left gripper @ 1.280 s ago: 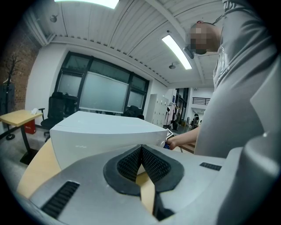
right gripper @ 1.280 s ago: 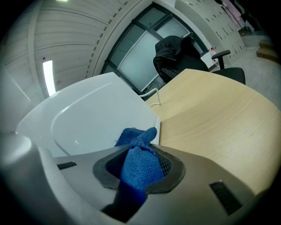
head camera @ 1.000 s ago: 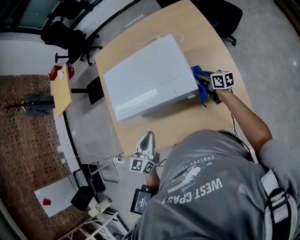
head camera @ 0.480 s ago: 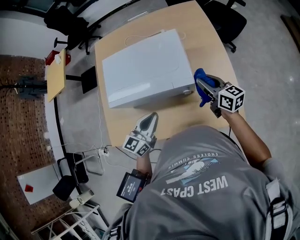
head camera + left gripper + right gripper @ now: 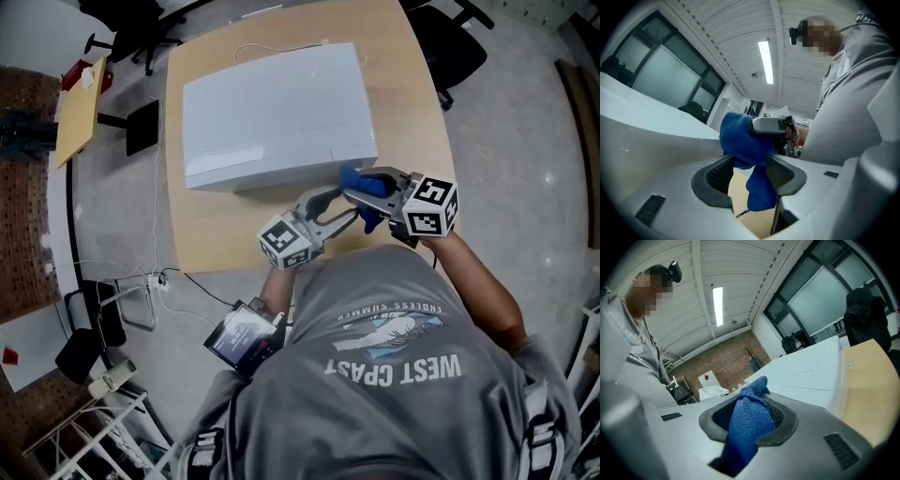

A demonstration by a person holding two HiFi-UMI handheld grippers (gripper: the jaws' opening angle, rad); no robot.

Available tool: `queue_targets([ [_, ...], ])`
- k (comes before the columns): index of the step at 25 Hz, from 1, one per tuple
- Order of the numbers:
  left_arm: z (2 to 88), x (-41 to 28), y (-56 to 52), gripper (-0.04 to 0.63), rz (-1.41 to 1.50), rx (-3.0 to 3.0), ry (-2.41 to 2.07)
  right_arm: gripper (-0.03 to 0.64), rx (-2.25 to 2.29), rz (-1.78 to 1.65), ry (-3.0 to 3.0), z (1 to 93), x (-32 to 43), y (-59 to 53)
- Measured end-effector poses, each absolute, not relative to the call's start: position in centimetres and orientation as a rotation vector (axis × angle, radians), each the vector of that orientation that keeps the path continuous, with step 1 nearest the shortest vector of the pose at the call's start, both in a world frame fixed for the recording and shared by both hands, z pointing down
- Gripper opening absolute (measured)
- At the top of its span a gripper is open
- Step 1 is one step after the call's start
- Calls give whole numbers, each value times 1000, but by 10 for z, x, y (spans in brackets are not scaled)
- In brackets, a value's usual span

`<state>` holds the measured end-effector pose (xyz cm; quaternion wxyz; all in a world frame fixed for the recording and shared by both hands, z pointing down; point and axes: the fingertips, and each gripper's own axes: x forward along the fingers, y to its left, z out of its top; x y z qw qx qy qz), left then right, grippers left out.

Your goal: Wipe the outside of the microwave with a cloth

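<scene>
The right gripper pinches the cloth between narrow fingers. The left gripper has just been opening; its fingers stand wide, with the cloth hanging between them.

The person's grey shirt is displaying "WEST COAST" in large white capitals, with "ENDLESS SUMMER" arching above it in smaller print. No other text is proving legible.

Front face of microwave steeply foreshortened; controls too small to tell. Most of cloth, off microwave's near right corner, covered by right gripper. Near edge of table, in front of microwave, partly hidden under person.
</scene>
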<state>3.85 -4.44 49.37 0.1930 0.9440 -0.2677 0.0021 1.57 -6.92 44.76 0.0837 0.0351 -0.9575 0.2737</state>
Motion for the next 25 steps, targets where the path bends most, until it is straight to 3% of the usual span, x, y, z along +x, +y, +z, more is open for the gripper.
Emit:
queue_targets([
  [10, 494, 78, -52, 214, -164, 2590, -577, 186, 26, 56, -2738, 457, -4, -40],
  [15, 492, 71, -68, 79, -360, 2475, -624, 220, 98, 29, -2798, 448, -1, -53],
  [25, 533, 52, -101, 64, -573, 2154, -716, 229, 689, 69, -2866, 416, 65, -131],
])
